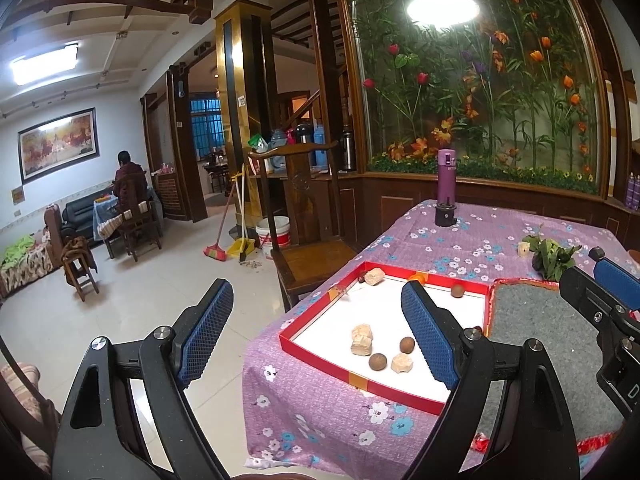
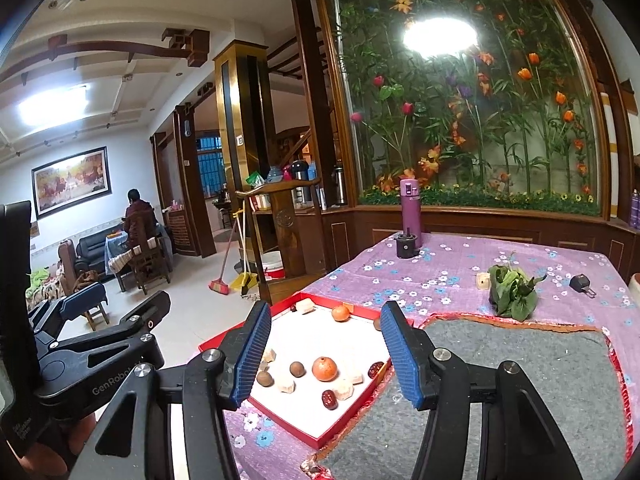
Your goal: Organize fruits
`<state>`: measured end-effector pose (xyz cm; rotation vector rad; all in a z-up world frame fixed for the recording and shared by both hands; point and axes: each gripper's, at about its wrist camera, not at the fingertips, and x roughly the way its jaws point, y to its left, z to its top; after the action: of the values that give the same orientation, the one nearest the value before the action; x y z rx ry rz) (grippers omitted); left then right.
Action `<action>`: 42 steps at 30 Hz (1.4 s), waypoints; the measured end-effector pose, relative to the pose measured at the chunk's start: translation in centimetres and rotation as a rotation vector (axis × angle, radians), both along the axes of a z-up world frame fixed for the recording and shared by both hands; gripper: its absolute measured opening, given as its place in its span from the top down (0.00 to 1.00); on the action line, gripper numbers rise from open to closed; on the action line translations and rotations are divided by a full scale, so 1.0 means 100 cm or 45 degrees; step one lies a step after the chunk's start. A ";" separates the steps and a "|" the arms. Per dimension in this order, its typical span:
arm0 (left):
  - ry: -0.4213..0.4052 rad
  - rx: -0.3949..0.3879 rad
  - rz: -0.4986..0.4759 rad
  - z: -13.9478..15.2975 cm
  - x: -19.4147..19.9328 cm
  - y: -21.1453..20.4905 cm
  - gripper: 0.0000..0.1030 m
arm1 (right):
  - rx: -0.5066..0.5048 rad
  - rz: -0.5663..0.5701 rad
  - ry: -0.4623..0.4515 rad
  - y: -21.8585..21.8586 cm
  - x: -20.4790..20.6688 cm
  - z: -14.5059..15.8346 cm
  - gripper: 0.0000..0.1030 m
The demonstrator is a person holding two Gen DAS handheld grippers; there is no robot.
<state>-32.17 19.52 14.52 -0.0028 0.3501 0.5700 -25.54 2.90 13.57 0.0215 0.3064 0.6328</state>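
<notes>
**Small, light fruit in the red tray; both grippers empty above it**

The fruit lay loose in the shallow red tray (image 2: 280,420) at the near corner of the desk (image 2: 460,264). You had two orange round fruits, one mid-tray (image 2: 324,368) and one near the far rim (image 2: 341,313), a few brown longans (image 2: 297,369), two red dates (image 2: 329,399) and several pale, blocky chunks (image 2: 344,390) that I could not identify.

All of it looked light. The round pieces were likely to roll on the smooth white floor, so you were best taking each across its widest girth, pads on opposite sides. The longan shell looked thin and probably crackable; a gentle squeeze would have suited it. The dates looked soft and wrinkled, best taken across the short axis. The orange fruit seemed firm enough for a plain pinch.

Your right gripper (image 2: 324,354) pointed slightly downward over the tray, fingers (image 2: 402,354) released, partly spread, nothing between them. Your left gripper (image 1: 316,332) sat beside it, aimed past the tray's left edge, fingers (image 1: 430,340) spread wide and empty.
</notes>
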 end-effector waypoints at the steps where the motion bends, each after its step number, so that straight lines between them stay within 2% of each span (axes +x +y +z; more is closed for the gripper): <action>1: 0.001 -0.002 0.002 0.000 0.000 0.001 0.16 | 0.000 0.002 0.000 0.000 0.000 0.000 0.46; 12: 0.017 -0.007 -0.003 -0.003 -0.002 0.002 0.16 | -0.001 0.007 0.019 0.006 -0.007 0.000 0.46; 42: -0.008 -0.010 -0.018 0.002 -0.022 -0.002 0.16 | -0.035 0.031 -0.024 0.021 -0.024 0.006 0.45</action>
<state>-34.34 19.36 14.74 -0.0098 0.3460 0.5543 -27.95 5.00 14.16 -0.0144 0.2976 0.6529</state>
